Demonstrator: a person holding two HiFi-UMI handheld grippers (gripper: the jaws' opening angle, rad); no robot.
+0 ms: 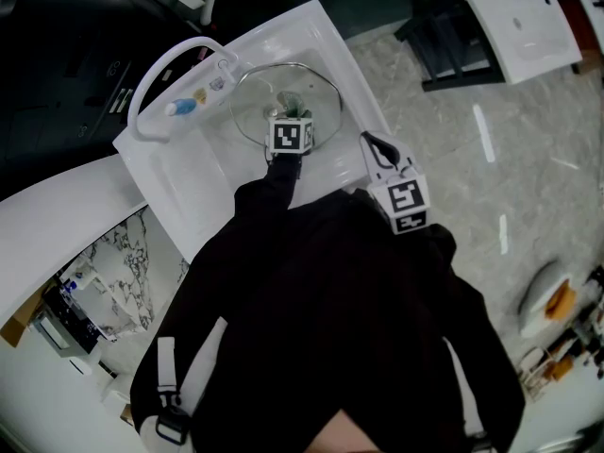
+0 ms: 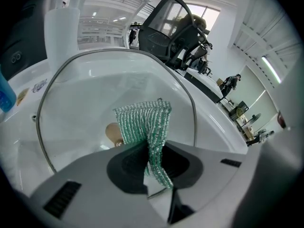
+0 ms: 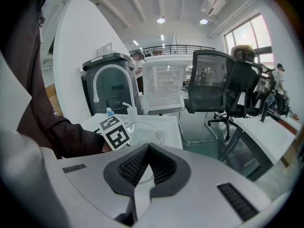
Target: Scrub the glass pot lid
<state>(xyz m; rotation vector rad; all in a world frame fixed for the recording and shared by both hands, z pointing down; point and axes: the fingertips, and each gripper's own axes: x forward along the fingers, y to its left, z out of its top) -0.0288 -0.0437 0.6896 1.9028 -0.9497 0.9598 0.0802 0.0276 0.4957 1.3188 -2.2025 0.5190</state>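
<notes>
The glass pot lid (image 1: pixel 283 97), with its metal rim, lies in the white sink (image 1: pixel 326 41). In the left gripper view the lid (image 2: pixel 95 94) leans against the basin and its beige knob (image 2: pixel 113 133) shows through the glass. My left gripper (image 1: pixel 290 116) is shut on a green knitted scrub cloth (image 2: pixel 147 122), and the cloth rests against the lid. My right gripper (image 1: pixel 371 142) hangs off the sink's right edge, apart from the lid. Its jaws (image 3: pixel 148 150) are shut with nothing between them. The lid's rim (image 3: pixel 151 131) also shows in the right gripper view.
A white arched faucet (image 1: pixel 156 69) stands at the sink's left, with a blue-capped bottle (image 1: pixel 181 108) beside it. A marbled counter (image 1: pixel 123 253) lies at lower left. A black office chair (image 3: pixel 223 87) and a white table (image 1: pixel 519 22) stand to the right.
</notes>
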